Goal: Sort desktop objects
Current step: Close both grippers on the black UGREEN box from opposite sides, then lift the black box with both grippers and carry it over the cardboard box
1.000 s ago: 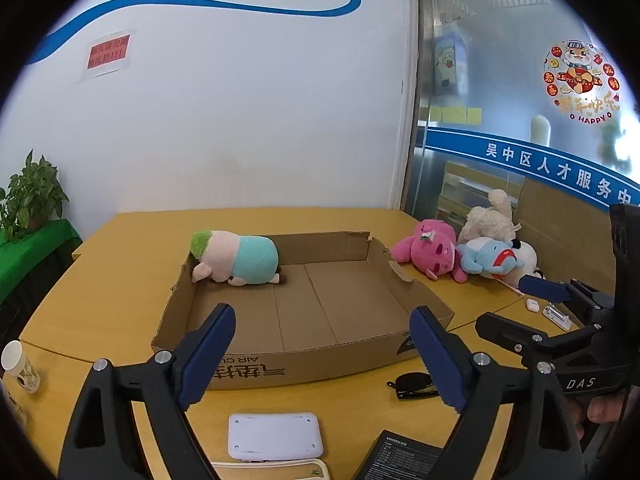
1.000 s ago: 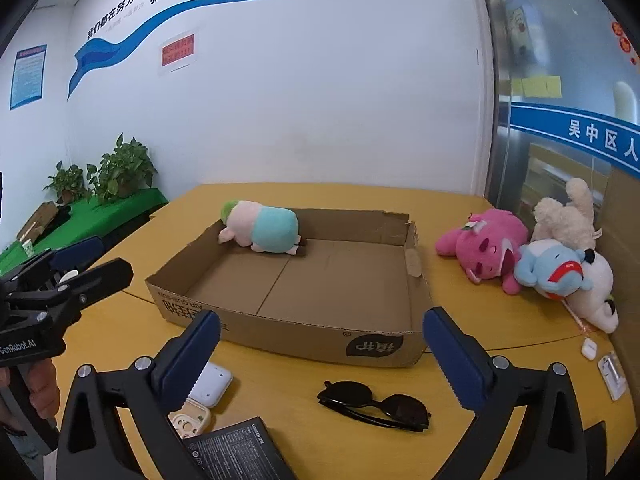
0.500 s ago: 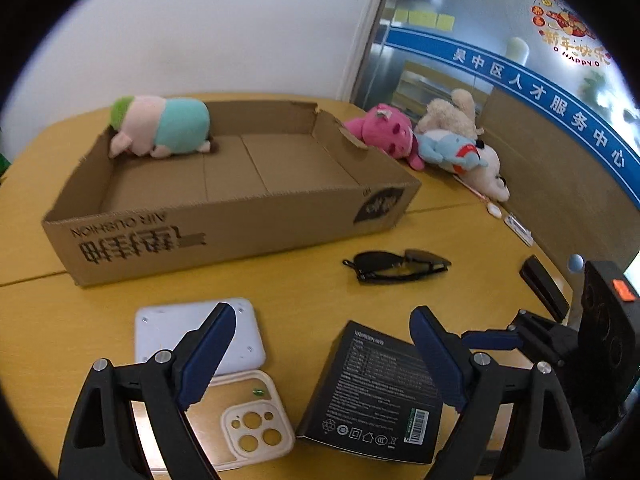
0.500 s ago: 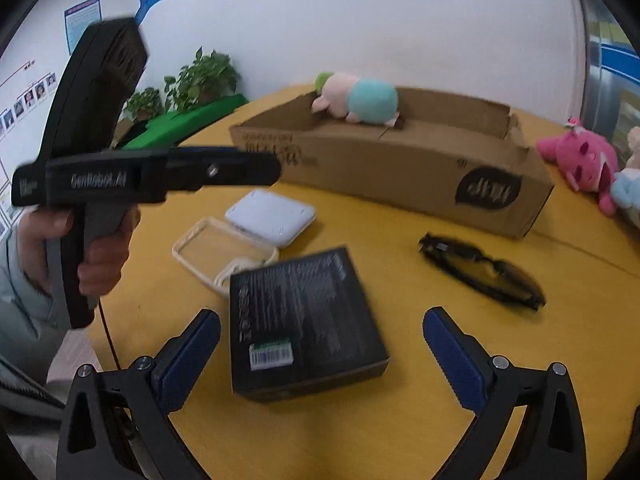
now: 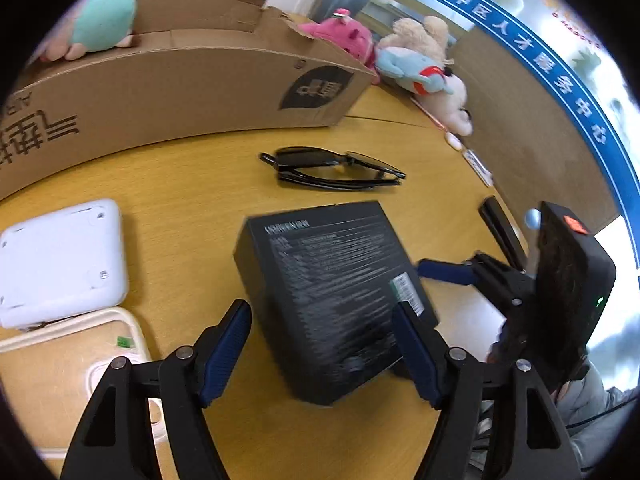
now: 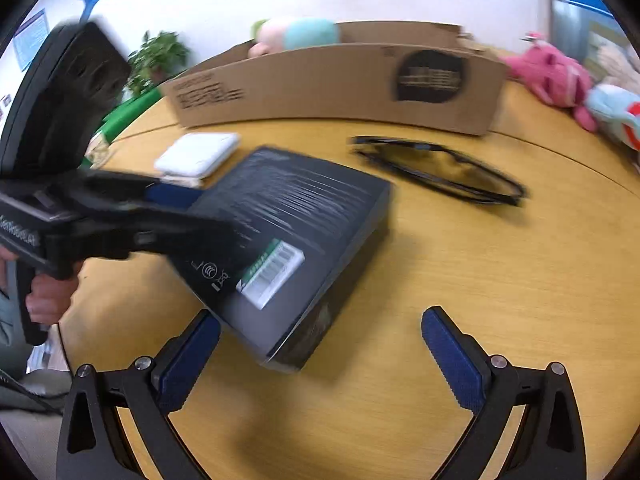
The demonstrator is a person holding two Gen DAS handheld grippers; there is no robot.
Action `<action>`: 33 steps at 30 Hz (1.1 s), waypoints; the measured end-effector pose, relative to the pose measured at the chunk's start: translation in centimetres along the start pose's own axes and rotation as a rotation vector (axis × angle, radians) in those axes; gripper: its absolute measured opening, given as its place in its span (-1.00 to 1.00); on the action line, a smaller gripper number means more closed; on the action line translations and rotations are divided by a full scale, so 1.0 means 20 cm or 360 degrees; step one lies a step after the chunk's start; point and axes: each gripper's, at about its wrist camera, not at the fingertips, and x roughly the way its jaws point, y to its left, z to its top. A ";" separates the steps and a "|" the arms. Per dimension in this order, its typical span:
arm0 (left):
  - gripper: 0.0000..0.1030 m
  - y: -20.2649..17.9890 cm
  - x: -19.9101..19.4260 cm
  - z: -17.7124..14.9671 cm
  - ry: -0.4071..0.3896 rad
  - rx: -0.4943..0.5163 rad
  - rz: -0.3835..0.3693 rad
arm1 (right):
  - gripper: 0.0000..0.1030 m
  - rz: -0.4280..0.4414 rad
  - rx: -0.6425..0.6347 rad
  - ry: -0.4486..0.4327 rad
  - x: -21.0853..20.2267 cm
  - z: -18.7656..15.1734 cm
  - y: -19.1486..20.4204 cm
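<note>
Inside, cardboard box [image 5: 192, 80] holding one plush toy [image 5: 102, 24]

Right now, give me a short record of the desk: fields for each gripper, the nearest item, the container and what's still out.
left gripper: jaws open, straddling the near end of the black box
right gripper: jaws open, by the box corner
container: cardboard box, green-pink plush inside
still out: sunglasses, white case, pink plush
</note>
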 end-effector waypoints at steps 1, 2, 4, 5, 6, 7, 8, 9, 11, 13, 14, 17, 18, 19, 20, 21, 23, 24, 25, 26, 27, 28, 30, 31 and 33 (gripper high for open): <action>0.39 0.01 0.00 0.00 -0.0003 -0.0018 0.0004 | 0.98 0.0014 0.0001 -0.0016 -0.02 -0.01 -0.03; 0.39 0.02 0.01 0.01 -0.0001 -0.0043 -0.0003 | 0.98 0.0035 -0.0007 -0.0030 -0.04 -0.01 -0.04; 0.39 0.04 0.04 0.02 0.0018 -0.0086 -0.0024 | 0.98 0.0065 -0.0062 -0.0045 -0.05 0.01 -0.04; 0.40 0.04 0.06 0.02 0.0027 -0.0097 -0.0024 | 0.97 0.0065 -0.0111 -0.0042 -0.03 0.01 -0.01; 0.39 0.04 0.06 0.03 0.0022 -0.0114 -0.0039 | 0.98 0.0070 -0.0138 -0.0036 -0.01 0.02 0.00; 0.39 0.05 0.07 0.03 0.0028 -0.0129 -0.0054 | 0.98 0.0086 -0.0155 -0.0028 0.01 0.06 0.01; 0.41 0.05 0.07 0.03 0.0033 -0.0141 -0.0053 | 0.96 0.0138 -0.0168 -0.0015 0.03 0.07 0.03; 0.42 0.05 0.05 0.03 0.0018 -0.0137 -0.0026 | 0.97 0.0190 -0.0178 -0.0012 0.05 0.09 0.05; 0.35 0.07 0.03 0.02 0.0003 -0.0142 -0.0023 | 0.96 0.0230 -0.0226 -0.0042 0.02 0.09 0.09; 0.33 0.10 0.01 0.02 -0.0012 -0.0184 -0.0058 | 0.94 0.0278 -0.0260 -0.0079 -0.03 0.06 0.10; 0.33 0.11 0.02 0.02 -0.0013 -0.0197 -0.0054 | 0.95 0.0250 -0.0262 -0.0089 -0.04 0.05 0.09; 0.38 0.12 0.05 0.02 0.0019 -0.0219 -0.0093 | 0.95 0.0163 -0.0260 -0.0027 0.01 0.04 0.07; 0.39 0.11 0.06 0.02 0.0028 -0.0222 -0.0106 | 0.94 0.0137 -0.0264 -0.0005 0.04 0.05 0.08; 0.39 0.10 0.06 0.02 0.0036 -0.0212 -0.0110 | 0.91 0.0127 -0.0268 0.0004 0.06 0.06 0.08; 0.40 0.09 0.06 0.02 0.0034 -0.0204 -0.0096 | 0.83 0.0124 -0.0277 0.0017 0.08 0.06 0.10; 0.40 0.08 0.06 0.02 0.0026 -0.0198 -0.0075 | 0.83 0.0100 -0.0298 0.0008 0.08 0.07 0.11; 0.38 0.08 0.05 0.01 0.0015 -0.0192 -0.0070 | 0.83 0.0044 -0.0326 0.0013 0.09 0.07 0.14; 0.35 0.08 0.04 0.01 0.0001 -0.0190 -0.0064 | 0.82 0.0044 -0.0320 0.0011 0.09 0.06 0.14; 0.33 0.07 0.04 0.01 -0.0017 -0.0177 -0.0052 | 0.80 0.0045 -0.0312 0.0008 0.08 0.06 0.14; 0.28 0.06 0.02 0.00 -0.0038 -0.0155 -0.0038 | 0.78 0.0042 -0.0306 0.0003 0.07 0.06 0.14; 0.25 0.04 0.00 0.01 -0.0063 -0.0126 -0.0023 | 0.77 0.0032 -0.0305 -0.0003 0.07 0.07 0.14; 0.25 0.02 -0.02 0.01 -0.0089 -0.0106 -0.0011 | 0.77 0.0024 -0.0304 -0.0010 0.08 0.09 0.16; 0.25 0.00 -0.07 0.03 -0.0153 -0.0092 -0.0002 | 0.77 0.0021 -0.0303 -0.0051 0.04 0.10 0.17; 0.25 0.00 -0.11 0.05 -0.0184 -0.0085 0.0001 | 0.77 0.0016 -0.0311 -0.0072 0.01 0.12 0.18; 0.25 -0.01 -0.19 0.09 -0.0260 -0.0063 0.0014 | 0.77 0.0001 -0.0346 -0.0125 -0.04 0.18 0.21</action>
